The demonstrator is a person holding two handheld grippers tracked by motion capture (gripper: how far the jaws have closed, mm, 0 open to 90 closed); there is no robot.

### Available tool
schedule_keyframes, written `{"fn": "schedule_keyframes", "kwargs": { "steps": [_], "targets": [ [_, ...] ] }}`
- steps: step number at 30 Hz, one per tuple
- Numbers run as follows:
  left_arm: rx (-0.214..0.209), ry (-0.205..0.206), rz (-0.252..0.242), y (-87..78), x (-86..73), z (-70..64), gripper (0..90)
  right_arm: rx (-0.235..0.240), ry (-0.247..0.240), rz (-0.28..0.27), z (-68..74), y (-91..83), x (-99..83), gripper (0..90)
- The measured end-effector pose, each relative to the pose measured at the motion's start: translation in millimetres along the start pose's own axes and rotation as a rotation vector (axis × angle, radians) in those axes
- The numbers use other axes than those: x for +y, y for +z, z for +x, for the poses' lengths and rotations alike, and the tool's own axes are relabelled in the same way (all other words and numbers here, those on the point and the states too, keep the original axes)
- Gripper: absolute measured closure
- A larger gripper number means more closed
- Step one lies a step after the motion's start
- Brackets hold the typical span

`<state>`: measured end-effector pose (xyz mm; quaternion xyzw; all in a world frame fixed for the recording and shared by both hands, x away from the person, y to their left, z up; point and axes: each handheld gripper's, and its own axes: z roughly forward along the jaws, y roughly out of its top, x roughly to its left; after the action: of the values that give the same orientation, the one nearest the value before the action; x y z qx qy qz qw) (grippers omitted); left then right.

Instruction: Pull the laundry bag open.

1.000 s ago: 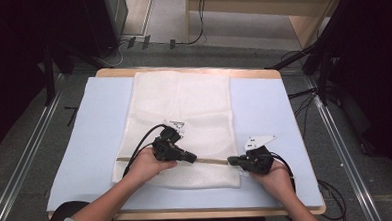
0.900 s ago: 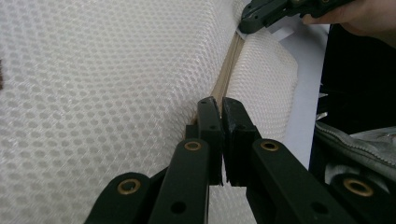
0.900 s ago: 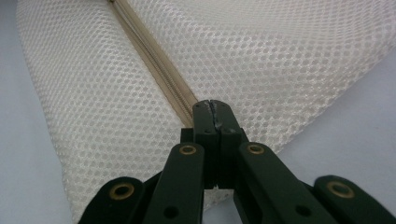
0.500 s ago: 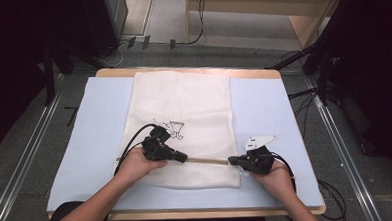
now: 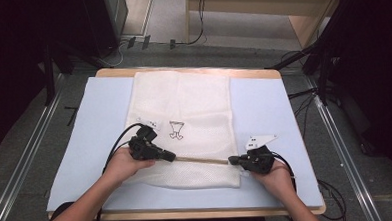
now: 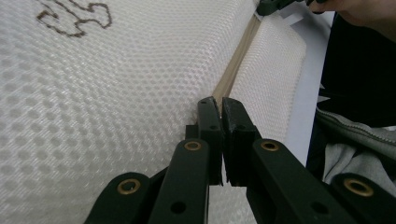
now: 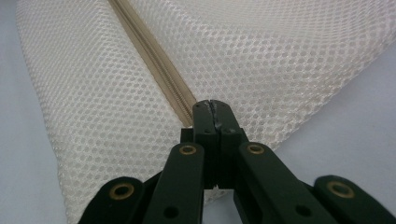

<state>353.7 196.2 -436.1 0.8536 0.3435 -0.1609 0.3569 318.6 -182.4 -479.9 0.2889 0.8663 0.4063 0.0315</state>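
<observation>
A white mesh bag [image 5: 184,106] lies flat on a pale blue mat [image 5: 99,109], with a tan zipper [image 5: 201,160] running across near its front edge. My left gripper [image 5: 170,155] sits on the zipper line; in the left gripper view [image 6: 220,103] its jaws are pressed almost together at the zipper [image 6: 233,70], and the pull between them is hidden. My right gripper [image 5: 232,160] is shut on the zipper's right end at the bag's corner, and its jaws [image 7: 211,105] meet where the zipper [image 7: 154,56] stops. A small black drawing [image 5: 175,130] is printed mid-bag.
The mat covers a wooden table [image 5: 182,69] and leaves bare blue strips to the left and right of the bag. Cables [image 5: 196,38] lie on the floor beyond the table. Metal rails [image 5: 30,147] run along both sides.
My left gripper has slid to the left along the zipper, so a longer stretch of tan zipper lies between the two grippers. The right gripper has stayed where it was.
</observation>
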Motion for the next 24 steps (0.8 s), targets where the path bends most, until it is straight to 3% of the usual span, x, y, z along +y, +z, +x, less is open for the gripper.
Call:
{"fn": "schedule_keyframes", "kwargs": {
  "steps": [11,15,21,24],
  "targets": [
    [-0.005,-0.022,-0.017,-18.2,-7.9,5.7,89.0,0.001,-0.006,0.003,-0.6,-0.1,0.5,90.0],
    [-0.006,-0.02,-0.012,-20.1,-10.4,5.5,89.0,-0.002,-0.009,0.004,-1.4,-0.4,0.7,90.0],
    [-0.015,-0.061,0.002,-23.7,-13.2,10.0,89.1,-0.003,-0.005,0.006,-1.2,-0.4,0.6,90.0],
    [-0.007,-0.053,0.009,-24.9,-13.4,10.8,89.0,-0.004,-0.001,0.005,-1.1,-0.3,0.7,90.0]
  ]
}}
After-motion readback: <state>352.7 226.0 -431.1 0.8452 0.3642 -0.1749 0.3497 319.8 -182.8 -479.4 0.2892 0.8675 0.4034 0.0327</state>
